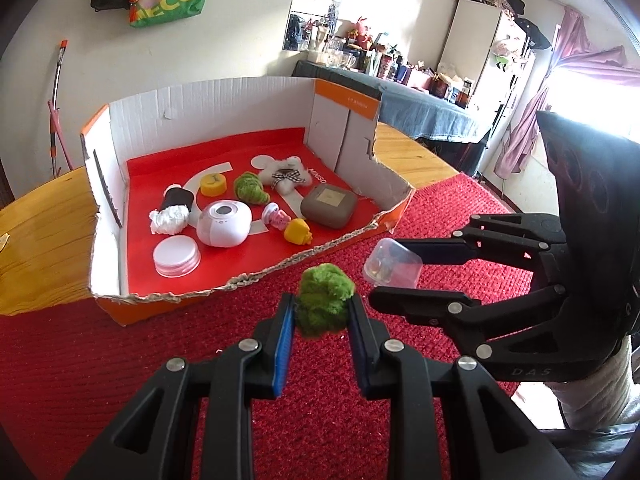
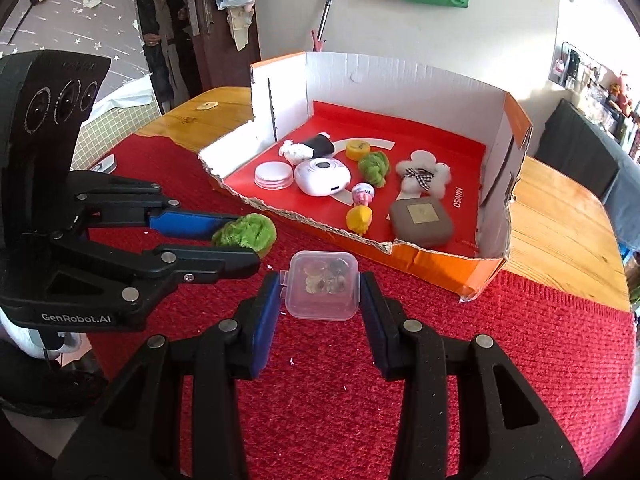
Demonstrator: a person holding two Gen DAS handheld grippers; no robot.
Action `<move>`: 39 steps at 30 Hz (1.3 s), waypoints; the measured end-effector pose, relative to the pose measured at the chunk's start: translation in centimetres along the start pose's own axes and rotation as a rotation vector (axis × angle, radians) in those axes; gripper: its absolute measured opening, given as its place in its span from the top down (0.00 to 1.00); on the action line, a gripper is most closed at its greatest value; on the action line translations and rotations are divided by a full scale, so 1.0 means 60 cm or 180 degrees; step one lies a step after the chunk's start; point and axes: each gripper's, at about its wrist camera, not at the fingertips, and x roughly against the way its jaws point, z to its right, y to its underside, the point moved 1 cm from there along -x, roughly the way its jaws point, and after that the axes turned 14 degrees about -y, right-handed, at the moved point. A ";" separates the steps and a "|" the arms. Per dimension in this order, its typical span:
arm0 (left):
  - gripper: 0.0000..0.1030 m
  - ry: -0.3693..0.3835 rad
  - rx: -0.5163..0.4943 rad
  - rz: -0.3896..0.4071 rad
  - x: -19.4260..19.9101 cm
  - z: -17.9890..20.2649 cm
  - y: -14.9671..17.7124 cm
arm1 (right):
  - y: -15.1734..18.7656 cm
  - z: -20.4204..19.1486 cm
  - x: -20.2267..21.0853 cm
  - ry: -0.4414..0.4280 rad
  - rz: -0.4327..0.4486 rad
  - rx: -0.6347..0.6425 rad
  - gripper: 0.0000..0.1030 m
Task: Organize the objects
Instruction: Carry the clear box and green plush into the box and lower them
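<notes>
Red mat (image 1: 120, 360) covers wooden table (image 1: 36, 232); cluttered counter (image 1: 420, 92) behind.

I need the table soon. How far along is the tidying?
Nearly done: the box already holds about nine items. In hand: left tool grips a green toy, right tool a clear case. Both remain to go in; nothing else loose shows on the cloth.

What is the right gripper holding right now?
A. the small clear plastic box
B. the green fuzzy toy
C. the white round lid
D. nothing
A: in the right wrist view the right gripper has its pads against both sides of the small clear plastic box, while the left gripper holds the green fuzzy toy.
</notes>
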 end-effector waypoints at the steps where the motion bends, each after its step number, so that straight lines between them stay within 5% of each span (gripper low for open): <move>1: 0.74 0.0002 0.0007 0.0004 0.001 -0.002 0.000 | -0.001 -0.001 0.001 -0.0001 0.0003 0.0002 0.63; 9: 0.74 -0.0053 0.0092 0.0049 0.014 -0.024 -0.032 | -0.033 0.001 0.017 0.0042 0.0090 -0.0017 0.63; 20: 0.74 -0.0293 0.0234 -0.0218 -0.060 -0.087 -0.160 | -0.190 0.081 -0.010 0.0429 0.0046 -0.0294 0.63; 28: 0.74 -0.0498 0.0290 -0.0475 -0.143 -0.113 -0.223 | -0.263 0.163 -0.097 0.0648 -0.0295 -0.0619 0.63; 39: 0.74 -0.0721 0.0228 -0.0758 -0.249 -0.125 -0.249 | -0.276 0.257 -0.184 0.0684 -0.0683 -0.1108 0.63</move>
